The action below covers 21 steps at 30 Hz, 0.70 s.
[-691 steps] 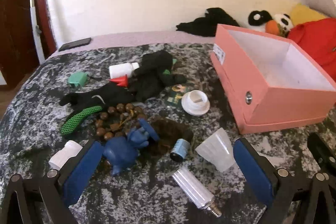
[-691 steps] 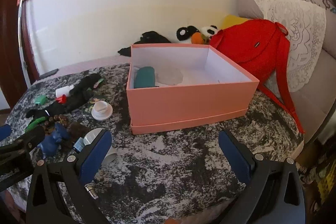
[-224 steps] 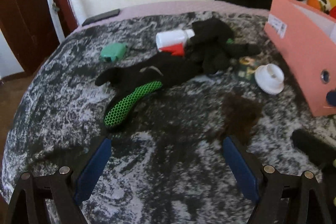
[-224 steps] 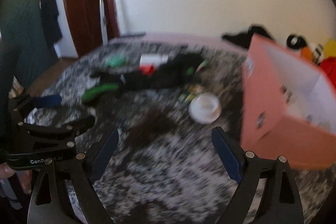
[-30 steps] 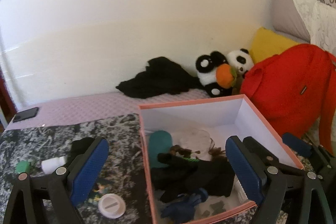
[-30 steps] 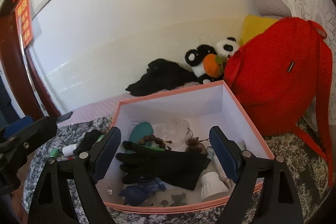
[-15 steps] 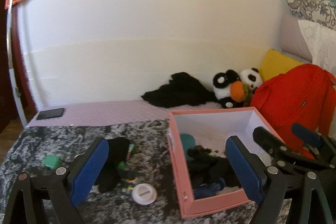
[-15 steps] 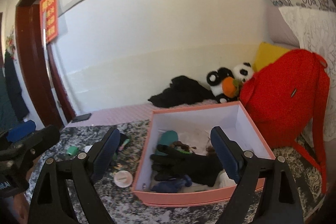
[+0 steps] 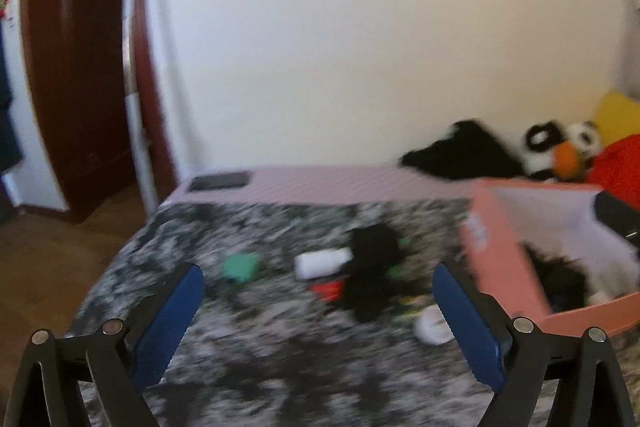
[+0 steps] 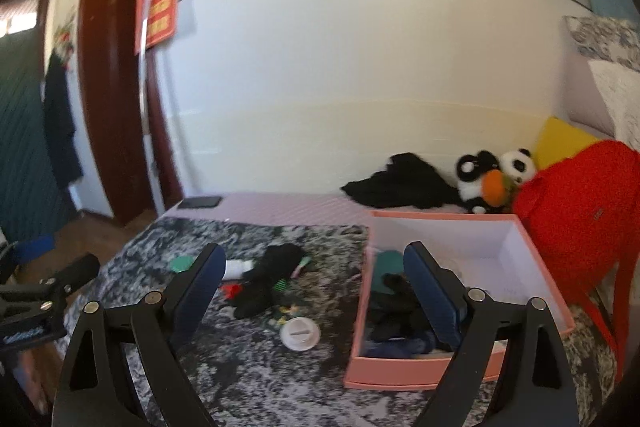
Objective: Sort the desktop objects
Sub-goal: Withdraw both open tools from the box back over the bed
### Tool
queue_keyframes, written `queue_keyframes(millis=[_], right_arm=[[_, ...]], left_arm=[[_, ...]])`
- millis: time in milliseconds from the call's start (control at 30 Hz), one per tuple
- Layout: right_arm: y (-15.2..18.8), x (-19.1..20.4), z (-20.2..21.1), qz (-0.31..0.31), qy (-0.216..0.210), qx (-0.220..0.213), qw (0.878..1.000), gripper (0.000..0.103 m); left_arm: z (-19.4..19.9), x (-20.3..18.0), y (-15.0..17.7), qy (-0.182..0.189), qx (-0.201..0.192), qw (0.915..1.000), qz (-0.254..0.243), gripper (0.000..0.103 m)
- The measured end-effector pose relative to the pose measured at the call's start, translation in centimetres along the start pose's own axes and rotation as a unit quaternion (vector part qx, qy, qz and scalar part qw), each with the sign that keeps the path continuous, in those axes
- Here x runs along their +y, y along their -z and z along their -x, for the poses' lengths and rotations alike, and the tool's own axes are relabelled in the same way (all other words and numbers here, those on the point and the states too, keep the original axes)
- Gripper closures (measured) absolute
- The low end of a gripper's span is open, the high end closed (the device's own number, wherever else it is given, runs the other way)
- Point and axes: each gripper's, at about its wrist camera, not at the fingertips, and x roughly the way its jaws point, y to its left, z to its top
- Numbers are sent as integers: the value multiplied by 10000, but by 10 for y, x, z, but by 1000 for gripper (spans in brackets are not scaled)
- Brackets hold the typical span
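Note:
The pink box (image 10: 532,251) stands on the marbled cloth (image 10: 248,367) and holds a black glove (image 10: 394,311), a teal case and other items. It also shows at the right of the left wrist view (image 9: 504,263). Left on the cloth are a black glove (image 10: 266,285) (image 9: 370,267), a white bottle (image 9: 322,263), a green object (image 9: 240,265), a red piece (image 9: 328,289) and a white lid (image 10: 300,335) (image 9: 432,323). My left gripper (image 9: 316,323) is open and empty above the cloth. My right gripper (image 10: 316,295) is open and empty, raised above the box's left edge.
A red backpack (image 10: 580,211), panda plush (image 10: 492,179), yellow cushion and black cloth (image 10: 396,187) lie behind the box. A phone (image 10: 200,202) lies on the pink sheet. A brown door frame (image 9: 76,67) stands at the left. The cloth's left edge drops to the floor.
Both grippers have pulled back and swung left, away from the box. The left view is now blurred from motion and faces the loose items on the cloth.

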Motion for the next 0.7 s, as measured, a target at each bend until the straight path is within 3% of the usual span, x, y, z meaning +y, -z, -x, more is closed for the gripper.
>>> queue_keyframes(millis=[300,700], right_arm=[[30,45,-87,255,-117,788,9965,10],[104,37,-197,600,95,2150,9747,10]], left_arm=[[-72,38,35,-216,606,9979,-1,7],[-189,0,65,554,1175,9905,-452,7]])
